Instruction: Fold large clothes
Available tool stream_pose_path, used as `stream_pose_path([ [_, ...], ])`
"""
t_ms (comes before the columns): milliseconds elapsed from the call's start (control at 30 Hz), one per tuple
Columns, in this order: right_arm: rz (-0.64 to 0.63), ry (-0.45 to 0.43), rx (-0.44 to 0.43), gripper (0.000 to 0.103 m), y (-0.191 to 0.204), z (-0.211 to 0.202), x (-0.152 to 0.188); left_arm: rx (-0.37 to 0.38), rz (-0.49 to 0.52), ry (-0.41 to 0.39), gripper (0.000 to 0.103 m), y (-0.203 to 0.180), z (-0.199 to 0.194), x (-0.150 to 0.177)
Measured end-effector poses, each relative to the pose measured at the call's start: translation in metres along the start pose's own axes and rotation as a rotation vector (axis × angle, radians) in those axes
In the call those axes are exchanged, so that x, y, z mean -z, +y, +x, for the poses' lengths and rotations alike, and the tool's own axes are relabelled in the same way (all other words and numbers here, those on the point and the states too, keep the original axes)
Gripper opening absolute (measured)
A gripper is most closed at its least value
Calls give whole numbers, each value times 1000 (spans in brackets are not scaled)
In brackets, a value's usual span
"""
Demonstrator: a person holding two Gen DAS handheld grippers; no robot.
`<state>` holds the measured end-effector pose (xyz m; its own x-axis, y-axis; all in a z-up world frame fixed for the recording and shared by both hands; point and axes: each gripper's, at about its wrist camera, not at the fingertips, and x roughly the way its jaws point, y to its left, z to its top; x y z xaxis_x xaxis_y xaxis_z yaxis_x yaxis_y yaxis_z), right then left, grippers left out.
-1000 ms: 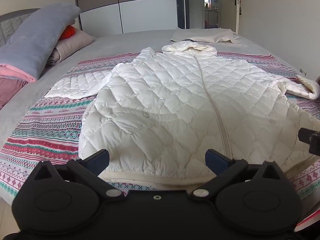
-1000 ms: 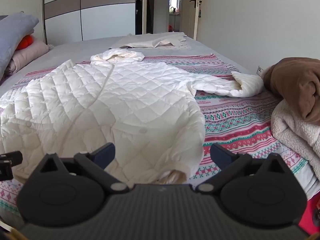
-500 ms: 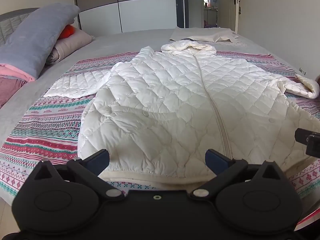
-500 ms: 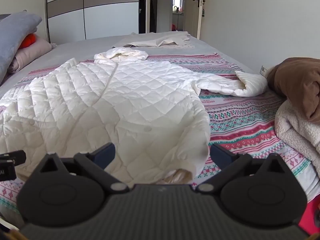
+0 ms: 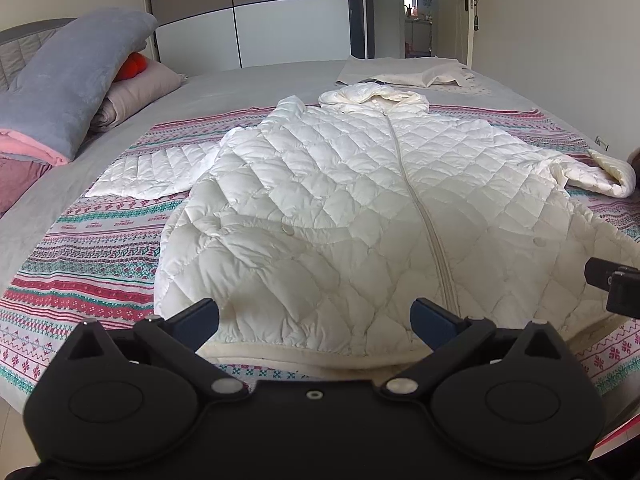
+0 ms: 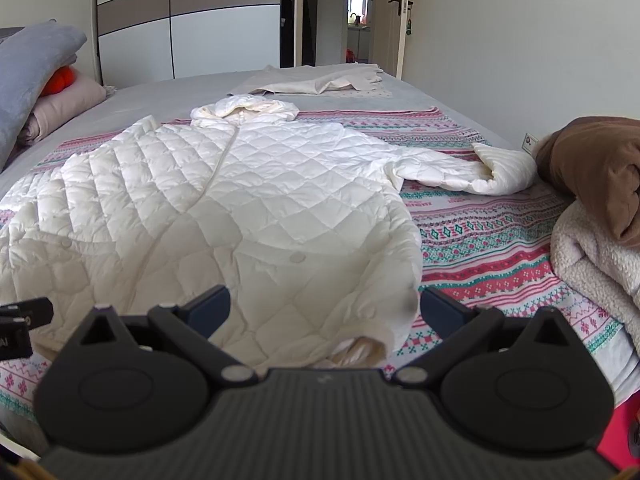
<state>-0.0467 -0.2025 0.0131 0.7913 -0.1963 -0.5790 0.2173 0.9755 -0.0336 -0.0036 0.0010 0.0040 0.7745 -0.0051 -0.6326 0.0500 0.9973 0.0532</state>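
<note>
A long white quilted hooded coat (image 5: 360, 208) lies spread front-up on a patterned blanket (image 5: 80, 264), zipped, hood (image 5: 372, 98) at the far end. Its left sleeve (image 5: 148, 172) lies flat; its right sleeve (image 6: 472, 168) stretches out with the cuff turned up. My left gripper (image 5: 314, 316) hangs open just above the coat's near hem, left of the zip. My right gripper (image 6: 324, 310) is open over the hem's right corner (image 6: 376, 336), where the lining shows. Neither holds anything. Each gripper's edge shows in the other's view.
Grey and pink pillows (image 5: 72, 80) and bedding are piled at the far left. A beige garment (image 6: 320, 82) lies flat at the bed's far end. A brown and cream fleece pile (image 6: 592, 208) sits at the right edge. Wardrobe and an open door stand behind.
Both grippers have drifted slightly back and up from the coat; the right view has shifted a little. The coat has not moved and both grippers stay open.
</note>
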Motion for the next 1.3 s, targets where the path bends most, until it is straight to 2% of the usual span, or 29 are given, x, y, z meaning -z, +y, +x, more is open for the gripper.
stream_pose_path([
  [1300,-12,-5,-6,103,2,0,0,-11,4,1,103,1,3,0],
])
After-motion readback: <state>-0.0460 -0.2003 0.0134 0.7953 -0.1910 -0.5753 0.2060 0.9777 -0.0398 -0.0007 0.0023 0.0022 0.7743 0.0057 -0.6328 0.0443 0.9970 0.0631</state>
